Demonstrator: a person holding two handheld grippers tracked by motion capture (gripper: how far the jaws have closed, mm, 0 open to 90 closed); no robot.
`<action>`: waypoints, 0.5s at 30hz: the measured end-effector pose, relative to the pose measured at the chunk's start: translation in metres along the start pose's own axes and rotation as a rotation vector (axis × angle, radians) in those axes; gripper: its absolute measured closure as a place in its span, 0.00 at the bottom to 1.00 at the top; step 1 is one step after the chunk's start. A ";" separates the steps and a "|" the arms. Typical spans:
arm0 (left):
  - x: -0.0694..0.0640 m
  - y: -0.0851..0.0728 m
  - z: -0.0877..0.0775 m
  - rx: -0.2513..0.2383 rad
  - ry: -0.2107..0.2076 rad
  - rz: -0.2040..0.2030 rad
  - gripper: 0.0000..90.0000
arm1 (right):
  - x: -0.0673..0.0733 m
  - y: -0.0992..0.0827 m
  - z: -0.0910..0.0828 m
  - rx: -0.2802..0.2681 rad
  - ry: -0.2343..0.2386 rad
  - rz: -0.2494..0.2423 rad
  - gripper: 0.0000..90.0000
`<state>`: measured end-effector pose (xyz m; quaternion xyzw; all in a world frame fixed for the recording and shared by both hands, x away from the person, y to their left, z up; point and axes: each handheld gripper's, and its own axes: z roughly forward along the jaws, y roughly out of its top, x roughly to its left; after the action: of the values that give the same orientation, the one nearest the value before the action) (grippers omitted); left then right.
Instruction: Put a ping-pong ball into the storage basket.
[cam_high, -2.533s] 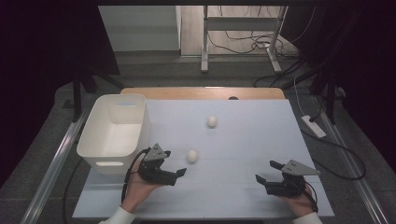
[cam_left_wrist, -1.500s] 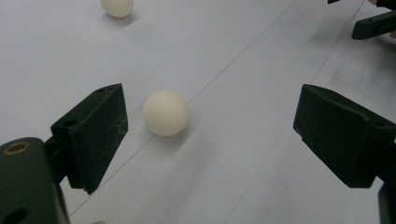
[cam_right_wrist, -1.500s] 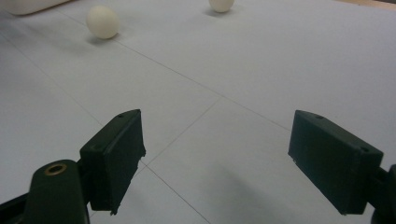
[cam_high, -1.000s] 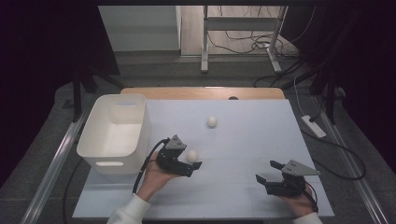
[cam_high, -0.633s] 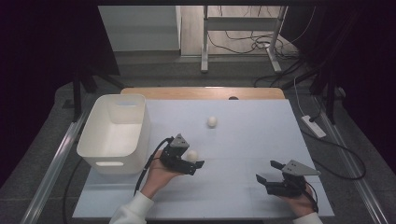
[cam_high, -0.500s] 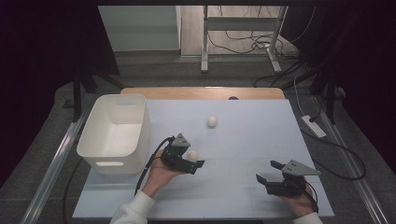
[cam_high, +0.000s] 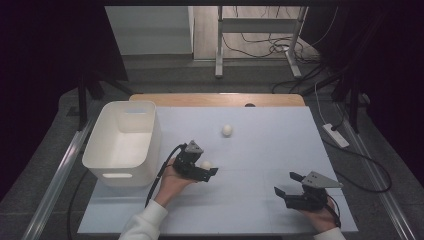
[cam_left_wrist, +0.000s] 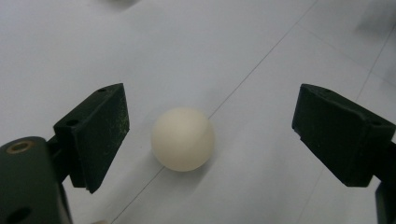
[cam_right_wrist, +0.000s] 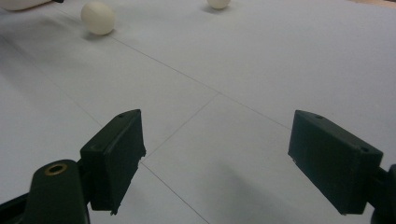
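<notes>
Moved forward from beside the white bin (cam_high: 122, 142), the left gripper (cam_high: 204, 169) now brackets the near ball (cam_high: 205, 164), which sits on the pale blue mat (cam_high: 260, 150) just right of the bin. Seen in the left gripper view, the ball (cam_left_wrist: 183, 138) lies between the spread jaws, touching neither, nearer the left-hand one. A second ball (cam_high: 227, 130) rests farther back on the mat, right of the bin. Well to the bin's right, the right gripper (cam_high: 287, 186) hovers near the mat's front edge, jaws wide apart and holding nothing.
</notes>
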<state>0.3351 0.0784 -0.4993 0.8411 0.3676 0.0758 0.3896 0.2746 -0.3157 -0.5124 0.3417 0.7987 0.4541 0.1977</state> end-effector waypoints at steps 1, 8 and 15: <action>0.000 0.000 0.001 0.003 0.002 -0.003 0.13 | 0.000 0.000 0.000 -0.001 0.000 0.000 0.20; 0.002 -0.001 0.007 0.028 0.007 0.001 0.13 | 0.000 0.000 0.000 -0.002 0.001 0.000 0.20; 0.006 -0.003 0.014 0.058 0.008 0.001 0.13 | 0.000 0.000 0.000 0.003 -0.001 -0.002 0.20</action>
<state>0.3432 0.0754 -0.5115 0.8519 0.3708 0.0687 0.3634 0.2748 -0.3156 -0.5129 0.3415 0.7995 0.4527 0.1981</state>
